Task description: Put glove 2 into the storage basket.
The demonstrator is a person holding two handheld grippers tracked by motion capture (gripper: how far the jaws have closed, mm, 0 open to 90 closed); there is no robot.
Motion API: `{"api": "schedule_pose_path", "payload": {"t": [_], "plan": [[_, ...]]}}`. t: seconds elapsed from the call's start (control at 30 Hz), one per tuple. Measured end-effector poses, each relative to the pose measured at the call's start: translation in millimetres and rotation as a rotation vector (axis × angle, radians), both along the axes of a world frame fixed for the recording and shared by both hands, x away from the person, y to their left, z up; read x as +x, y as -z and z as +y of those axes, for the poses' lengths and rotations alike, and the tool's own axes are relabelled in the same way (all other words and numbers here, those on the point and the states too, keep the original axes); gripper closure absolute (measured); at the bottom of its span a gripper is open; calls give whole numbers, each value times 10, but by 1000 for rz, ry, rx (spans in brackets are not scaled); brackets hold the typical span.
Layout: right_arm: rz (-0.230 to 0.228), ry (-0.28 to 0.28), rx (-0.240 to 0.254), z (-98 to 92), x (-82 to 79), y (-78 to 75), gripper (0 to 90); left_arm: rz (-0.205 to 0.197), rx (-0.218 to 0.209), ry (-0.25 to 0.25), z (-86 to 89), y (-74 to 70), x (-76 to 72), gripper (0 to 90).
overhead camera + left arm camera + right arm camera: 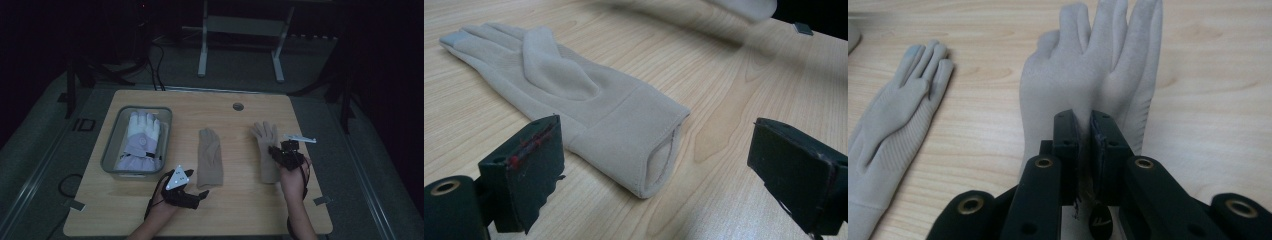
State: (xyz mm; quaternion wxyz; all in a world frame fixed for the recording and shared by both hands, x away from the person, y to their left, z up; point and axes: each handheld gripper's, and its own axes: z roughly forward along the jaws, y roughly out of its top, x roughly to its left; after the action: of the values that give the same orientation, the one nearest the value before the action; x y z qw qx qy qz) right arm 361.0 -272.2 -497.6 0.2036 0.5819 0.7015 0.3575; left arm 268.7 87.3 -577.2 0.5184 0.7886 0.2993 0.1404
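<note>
Black jaws of the right gripper (1084,135) were clenched on the right beige glove (1088,85), lying flat on the table (235,210). Left gripper (659,165) gaped, released, beside the left beige glove (569,95). Lifting slowly would likely avoid snagging fabric.

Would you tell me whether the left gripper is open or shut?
Open: the left gripper has its fingers spread wide, flanking the beige glove cuff without touching it.

The two gloves (209,157) (266,150) are beige, one with a grey fingertip. The table (240,210) is light wood with wavy lines. The glove in the grey bin (111,145) is white and purple (140,142).
</note>
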Motion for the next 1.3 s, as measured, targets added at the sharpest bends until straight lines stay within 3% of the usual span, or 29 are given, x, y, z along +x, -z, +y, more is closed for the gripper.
{"api": "schedule_pose_path", "payload": {"t": [0.07, 0.37, 0.6, 0.7, 0.8, 0.87, 0.93, 1.07, 1.2, 1.3], "plan": [[12, -1, -21, 27, 12, 60, 824, 1, 3, 0, -2, 0, 1, 83], [107, 19, -18, 17, 120, 448, 809, 0, 6, 1, -3, -1, 1, 83], [130, 5, 15, -14, 135, 498, 762, 0, 6, 5, -6, 0, 1, 83], [116, -82, 91, -69, 132, 454, 666, 1, 5, 5, -6, 1, 3, 82], [70, -160, 93, -142, 140, 388, 596, 1, 6, 5, -6, 0, 1, 83], [56, -181, 66, -171, 152, 364, 579, 0, 6, 4, -4, 0, 1, 83], [30, -264, -5, -214, 175, 315, 537, 0, 5, 5, -3, 0, 3, 83], [18, -369, -77, -243, 186, 309, 504, 6, 3, 4, -2, 0, 6, 83], [29, -450, -100, -224, 201, 360, 465, 8, 1, 3, -1, 1, 9, 83], [21, -474, -107, -200, 226, 398, 438, 6, 4, 4, -3, 0, 7, 83]]}}
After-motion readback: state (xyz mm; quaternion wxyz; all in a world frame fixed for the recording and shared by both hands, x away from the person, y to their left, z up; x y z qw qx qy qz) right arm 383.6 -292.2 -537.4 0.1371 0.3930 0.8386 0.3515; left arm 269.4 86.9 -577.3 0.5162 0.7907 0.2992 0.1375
